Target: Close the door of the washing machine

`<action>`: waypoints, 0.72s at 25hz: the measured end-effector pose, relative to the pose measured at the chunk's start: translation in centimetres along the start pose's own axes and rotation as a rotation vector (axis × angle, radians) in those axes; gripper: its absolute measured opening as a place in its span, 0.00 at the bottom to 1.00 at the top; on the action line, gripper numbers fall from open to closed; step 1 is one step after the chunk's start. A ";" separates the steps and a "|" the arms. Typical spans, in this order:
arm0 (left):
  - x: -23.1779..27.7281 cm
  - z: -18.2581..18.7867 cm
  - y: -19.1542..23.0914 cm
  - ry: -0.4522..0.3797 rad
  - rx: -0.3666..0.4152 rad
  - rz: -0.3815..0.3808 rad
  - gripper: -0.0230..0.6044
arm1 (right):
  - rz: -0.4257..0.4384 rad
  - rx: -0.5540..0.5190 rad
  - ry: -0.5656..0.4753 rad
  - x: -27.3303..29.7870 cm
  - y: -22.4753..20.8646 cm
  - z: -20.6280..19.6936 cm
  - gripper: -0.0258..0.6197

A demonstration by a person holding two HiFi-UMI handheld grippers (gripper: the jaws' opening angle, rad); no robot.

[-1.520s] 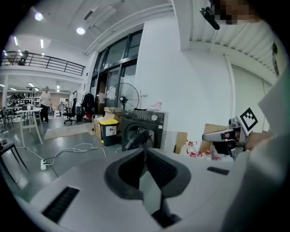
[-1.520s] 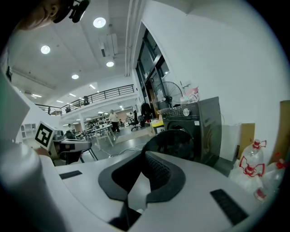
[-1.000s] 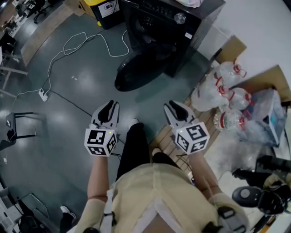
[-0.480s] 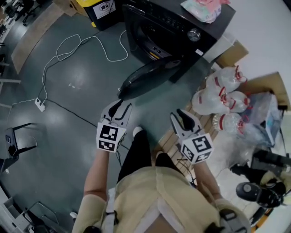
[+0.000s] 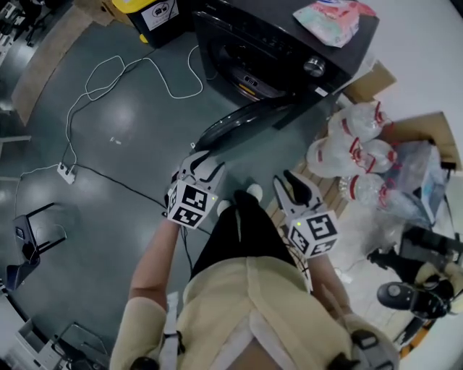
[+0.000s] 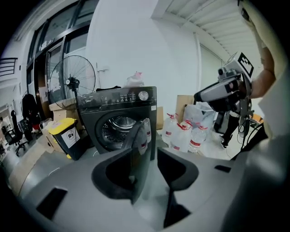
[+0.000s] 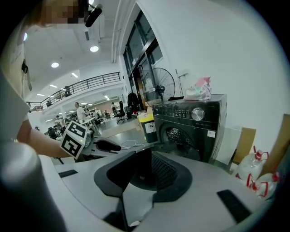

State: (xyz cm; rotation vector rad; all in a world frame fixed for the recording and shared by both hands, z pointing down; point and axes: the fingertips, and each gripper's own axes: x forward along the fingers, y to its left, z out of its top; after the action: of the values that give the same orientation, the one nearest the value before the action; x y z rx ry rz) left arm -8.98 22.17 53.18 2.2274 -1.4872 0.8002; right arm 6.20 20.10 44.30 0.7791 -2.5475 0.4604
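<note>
The black washing machine (image 5: 278, 43) stands at the top of the head view, its drum (image 6: 118, 131) showing. Its round door (image 5: 249, 115) hangs open, swung out toward me. My left gripper (image 5: 203, 162) is at the door's free edge. In the left gripper view the door edge (image 6: 140, 136) runs upright between the opening jaws, close to the left one, and the pads do not press on it. To the right of the door my right gripper (image 5: 296, 185) hovers over the floor, open and empty; the right gripper view shows the machine (image 7: 192, 124) ahead.
A white cable and power strip (image 5: 69, 172) lie on the floor at left. A yellow bin (image 5: 148, 11) stands left of the machine. Large water bottles (image 5: 347, 152) and cardboard crowd its right side. A pink pack (image 5: 333, 18) lies on top. A fan (image 6: 72, 84) stands behind.
I have stepped closer to the machine. My left gripper moved up to the door's edge and its jaws spread apart. The right gripper moved forward and rose a little.
</note>
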 end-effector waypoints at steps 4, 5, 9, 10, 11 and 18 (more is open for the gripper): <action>2.6 1.0 1.5 0.050 0.044 0.011 0.30 | 0.040 -0.001 -0.002 2.2 -1.0 1.4 0.17; 3.2 1.3 1.8 0.065 0.055 0.017 0.30 | 0.052 -0.006 0.001 2.7 -1.3 1.7 0.17; 5.1 1.9 2.4 0.128 0.073 0.023 0.30 | 0.084 -0.004 0.013 4.5 -3.3 2.9 0.17; 5.4 2.0 2.5 0.144 0.080 0.022 0.30 | 0.093 -0.004 0.016 4.9 -3.7 3.1 0.17; 5.8 2.1 2.6 0.157 0.084 0.023 0.30 | 0.102 -0.006 0.021 5.2 -4.1 3.3 0.17; 8.1 2.2 3.0 0.233 0.079 0.042 0.30 | 0.130 0.034 0.045 7.2 -6.8 3.3 0.17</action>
State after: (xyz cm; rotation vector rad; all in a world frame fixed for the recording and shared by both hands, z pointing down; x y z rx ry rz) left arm -8.83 13.90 56.42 2.0800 -1.4163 1.1076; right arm 3.83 10.09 46.28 0.6096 -2.5644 0.5580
